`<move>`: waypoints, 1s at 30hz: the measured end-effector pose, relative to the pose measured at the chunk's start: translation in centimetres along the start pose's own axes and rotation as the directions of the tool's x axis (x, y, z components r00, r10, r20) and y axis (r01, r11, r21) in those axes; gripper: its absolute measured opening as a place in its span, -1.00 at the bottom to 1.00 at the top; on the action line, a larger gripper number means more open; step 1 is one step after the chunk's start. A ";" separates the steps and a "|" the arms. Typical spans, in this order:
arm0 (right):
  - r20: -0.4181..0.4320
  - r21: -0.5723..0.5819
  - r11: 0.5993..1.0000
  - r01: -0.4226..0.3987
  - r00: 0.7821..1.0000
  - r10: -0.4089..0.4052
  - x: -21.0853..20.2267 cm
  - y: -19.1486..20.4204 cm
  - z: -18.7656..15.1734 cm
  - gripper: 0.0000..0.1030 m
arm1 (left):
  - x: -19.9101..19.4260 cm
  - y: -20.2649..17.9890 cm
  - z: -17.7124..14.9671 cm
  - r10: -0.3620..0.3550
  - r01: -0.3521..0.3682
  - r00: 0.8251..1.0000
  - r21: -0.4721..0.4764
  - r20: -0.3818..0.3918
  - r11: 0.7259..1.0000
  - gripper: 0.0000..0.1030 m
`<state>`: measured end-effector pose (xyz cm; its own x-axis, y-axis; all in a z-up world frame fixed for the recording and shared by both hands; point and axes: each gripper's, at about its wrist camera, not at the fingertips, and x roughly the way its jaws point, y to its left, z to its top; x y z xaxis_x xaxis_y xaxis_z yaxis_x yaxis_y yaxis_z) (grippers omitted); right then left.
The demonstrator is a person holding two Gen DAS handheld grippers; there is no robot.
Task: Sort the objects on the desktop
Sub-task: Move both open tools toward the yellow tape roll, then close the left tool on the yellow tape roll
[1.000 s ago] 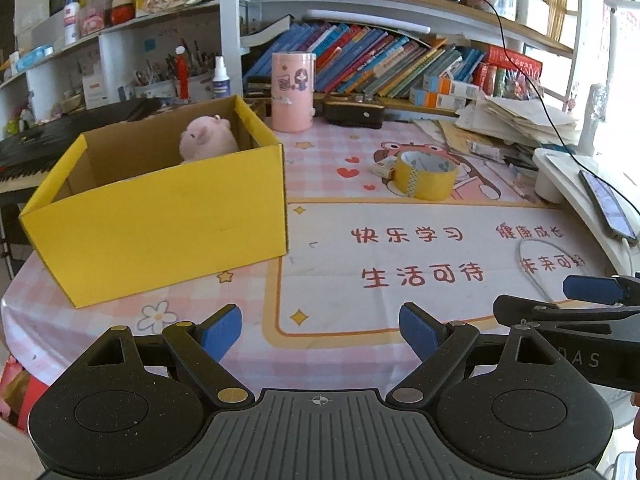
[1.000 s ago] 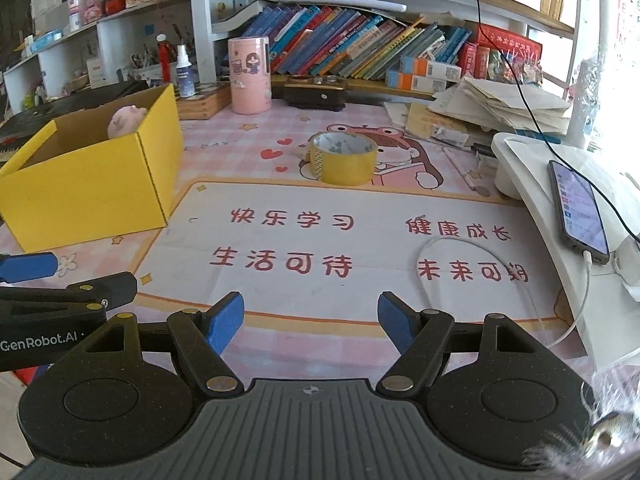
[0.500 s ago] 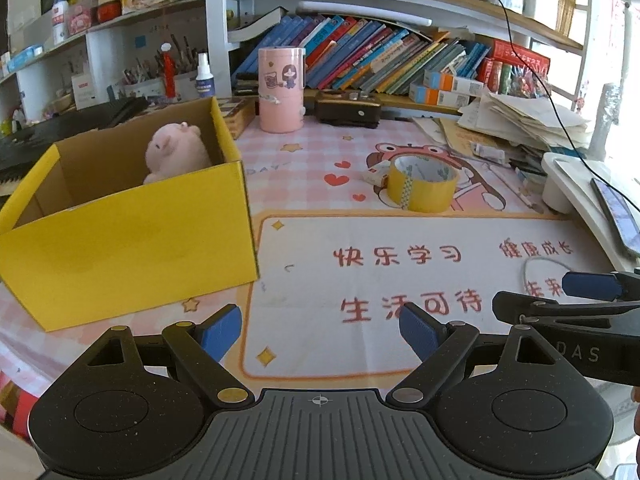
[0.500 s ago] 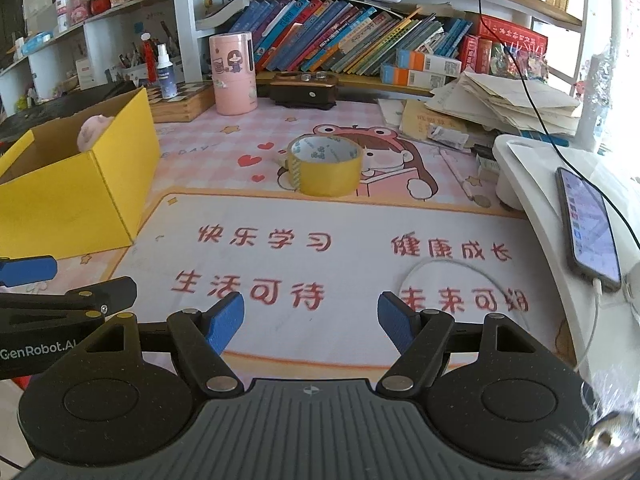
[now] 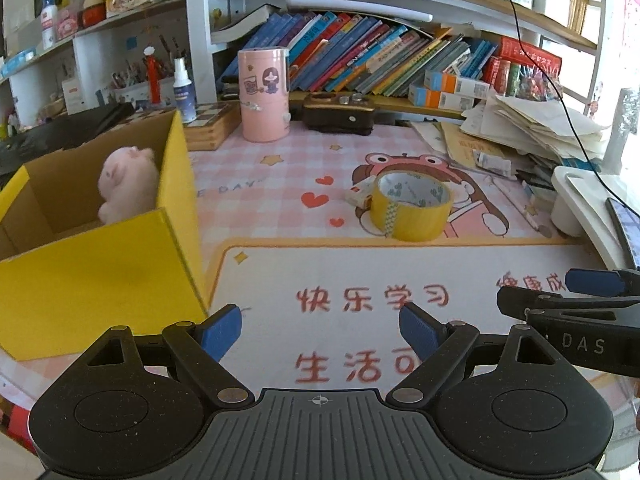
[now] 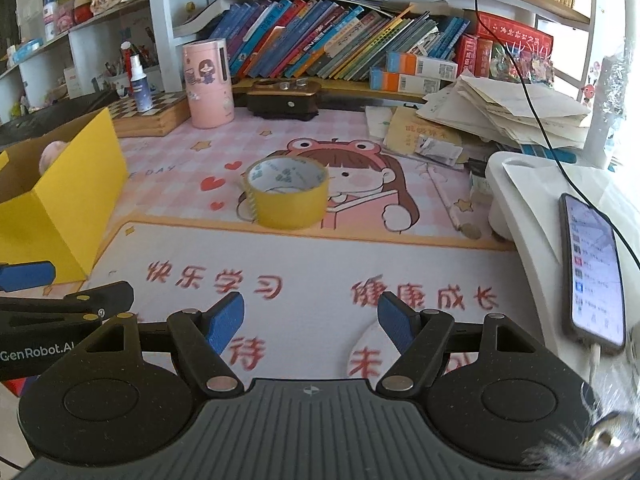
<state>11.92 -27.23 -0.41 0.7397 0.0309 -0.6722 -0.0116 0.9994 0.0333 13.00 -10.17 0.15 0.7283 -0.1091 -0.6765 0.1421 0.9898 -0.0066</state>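
1. Plainly, the left gripper (image 5: 320, 330) hangs over the printed desk mat (image 5: 360, 272) with its blue pads spread wide and nothing between them.
2. The right gripper (image 6: 311, 318) is likewise parted, somewhat less wide, and empty; in the left wrist view its arm shows at 3 o'clock.
3. A yellow tape roll (image 6: 287, 194) lies flat on the mat's cartoon girl, at 12 o'clock from the right gripper and well apart from it; from the left gripper it sits at about 1 o'clock.
4. A small white eraser-like block (image 5: 362, 195) touches the roll's far left side; what it is cannot be told.
5. The yellow cardboard box (image 5: 100, 272) stands open at 10 o'clock of the left gripper, with a pink plush toy (image 5: 126, 182) inside against its right wall.
6. A pink cylinder (image 5: 263, 94) stands at 12 o'clock by the bookshelf, and a phone (image 6: 594, 276) rests on a white stand at 3 o'clock of the right gripper.
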 end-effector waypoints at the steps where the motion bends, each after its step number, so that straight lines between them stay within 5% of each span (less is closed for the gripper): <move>1: 0.001 0.000 1.000 -0.004 1.000 0.004 0.2 -0.4 0.2 0.40 | 0.2 -0.3 0.2 0.004 -0.004 1.000 0.000 0.000 1.000 0.72; 18: 0.033 0.035 0.998 -0.043 0.999 0.042 3.8 -6.0 3.7 0.39 | 4.6 -4.7 3.7 0.034 -0.034 0.999 0.019 -0.001 0.999 0.82; 30: 0.063 0.063 0.998 -0.029 0.998 0.025 4.9 -8.6 5.2 0.39 | 10.3 -7.5 5.9 -0.007 0.007 1.000 0.075 -0.008 0.997 0.87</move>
<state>19.18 -35.80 -0.12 0.7800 0.0551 -0.6233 0.0093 0.9950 0.0996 23.43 -19.30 -2.44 0.7217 -0.1151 -0.6826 0.1977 0.9793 0.0439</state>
